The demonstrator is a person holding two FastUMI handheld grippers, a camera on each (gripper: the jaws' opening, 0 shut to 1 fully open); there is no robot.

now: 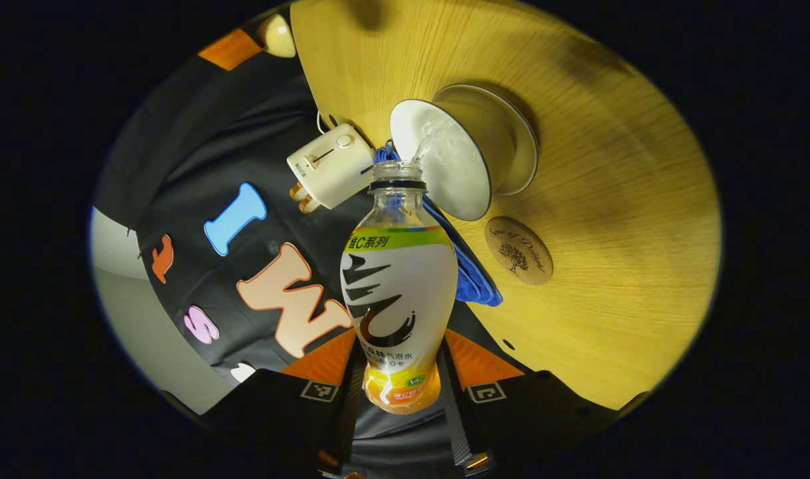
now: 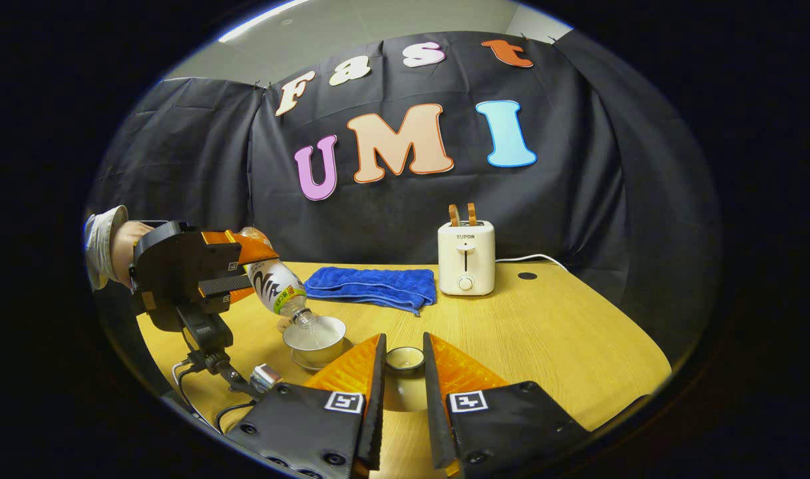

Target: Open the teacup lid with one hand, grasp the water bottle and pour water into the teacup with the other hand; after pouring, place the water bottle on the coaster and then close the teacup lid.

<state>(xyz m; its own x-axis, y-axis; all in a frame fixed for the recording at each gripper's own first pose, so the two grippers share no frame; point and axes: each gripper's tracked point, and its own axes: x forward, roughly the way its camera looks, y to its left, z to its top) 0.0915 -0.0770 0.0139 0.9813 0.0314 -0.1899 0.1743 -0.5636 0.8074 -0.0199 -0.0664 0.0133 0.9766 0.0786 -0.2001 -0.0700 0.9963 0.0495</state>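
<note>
Left tool (image 1: 399, 372): clenched on the water bottle (image 1: 398, 293), both fingers pressing its lower body. In the left gripper view the bottle runs from 6 o'clock up toward centre, cap off, open neck at the rim of the teacup (image 1: 454, 159). A stream of water leaves the neck and enters the cup. The whole view is rolled over, so the tabletop (image 1: 611, 199) fills the side from 12 to 4 o'clock.

Teacup sits on its saucer (image 1: 521, 143), uncovered. Round wooden coaster (image 1: 518, 251) lies bare on the tabletop just beside the saucer, at 4 o'clock from the cup. Folded blue towel (image 1: 474, 283) shows behind the bottle; white toaster (image 1: 331, 166) at 10 o'clock from the bottle neck.

Right gripper view: left tool (image 2: 235, 269) at 9 o'clock, held by a hand (image 2: 122, 249) with a pale sleeve cuff, bottle (image 2: 278, 286) tilted neck-down over the teacup (image 2: 315, 336).

Right tool (image 2: 403, 379): grasping the teacup lid (image 2: 405, 359) between its two fingers at 6 o'clock, the lid level and to the right of the cup, apart from it. Whether the lid rests on the tabletop or is lifted off it, cannot tell.

Towel (image 2: 375, 286) and toaster (image 2: 466, 258) stand toward the far edge of the tabletop (image 2: 564, 339), at 12 o'clock from the lid.
</note>
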